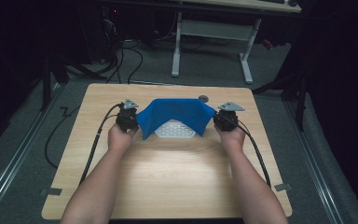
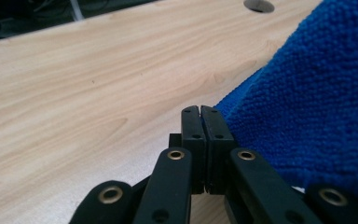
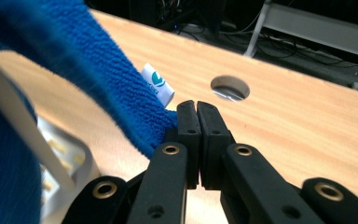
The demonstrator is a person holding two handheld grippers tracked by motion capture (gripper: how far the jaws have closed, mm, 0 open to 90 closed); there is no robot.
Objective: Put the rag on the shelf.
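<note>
Sagging blue terry cloth [image 1: 175, 114] stretching between left gripper [image 1: 129, 122] and right gripper [image 1: 223, 120], both clamping corners, draping over white perforated basket [image 1: 175, 130]

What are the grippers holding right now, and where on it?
Both hold the blue cloth: the left gripper pinches its left corner, the right gripper its right corner near the white tag.

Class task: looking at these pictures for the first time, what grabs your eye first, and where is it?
A bright blue cloth hangs stretched mid-table between the left tool and the right tool, each shut on an edge. Under it sits a white perforated basket. A round hole marks the wooden table near its far edge.
</note>
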